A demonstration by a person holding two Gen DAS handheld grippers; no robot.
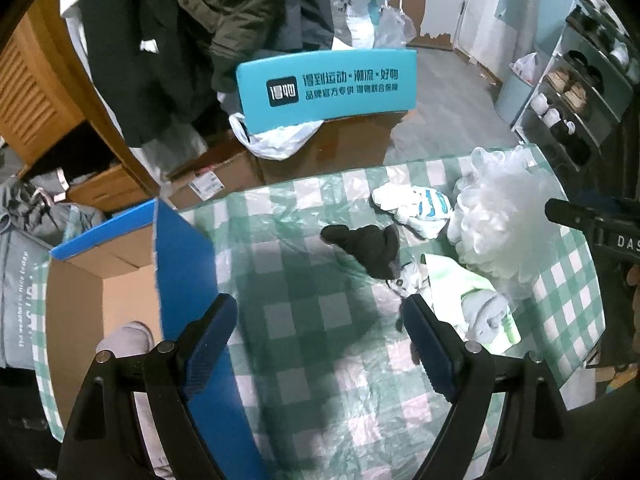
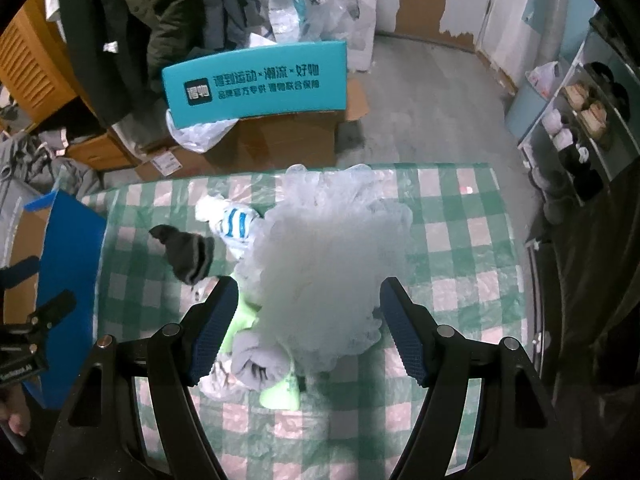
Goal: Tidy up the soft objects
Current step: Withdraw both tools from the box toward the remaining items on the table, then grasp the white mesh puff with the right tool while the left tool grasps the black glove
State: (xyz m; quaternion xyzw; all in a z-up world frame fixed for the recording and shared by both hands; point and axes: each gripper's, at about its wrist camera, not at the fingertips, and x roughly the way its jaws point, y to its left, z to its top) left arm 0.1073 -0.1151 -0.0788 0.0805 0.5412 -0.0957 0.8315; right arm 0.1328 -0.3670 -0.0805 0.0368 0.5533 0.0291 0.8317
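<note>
A pile of soft things lies on the green-checked tablecloth (image 1: 312, 280): a black sock (image 1: 368, 248), a white and blue striped sock (image 1: 420, 208), a big white mesh bath puff (image 1: 500, 220), a grey rolled cloth (image 1: 486, 314) and a light green item (image 1: 452, 276). My left gripper (image 1: 320, 312) hangs open over bare cloth, just short of the black sock. My right gripper (image 2: 308, 292) stands open above the white puff (image 2: 332, 248), with the grey roll (image 2: 256, 360) and green item (image 2: 280, 394) beside its left finger. Nothing is held.
An open cardboard box with blue flaps (image 1: 176, 264) stands at the table's left edge, with something grey (image 1: 128, 338) inside. Beyond the table are cartons, a teal sign (image 1: 328, 84), hanging coats and a shoe rack (image 1: 580, 92) at the right.
</note>
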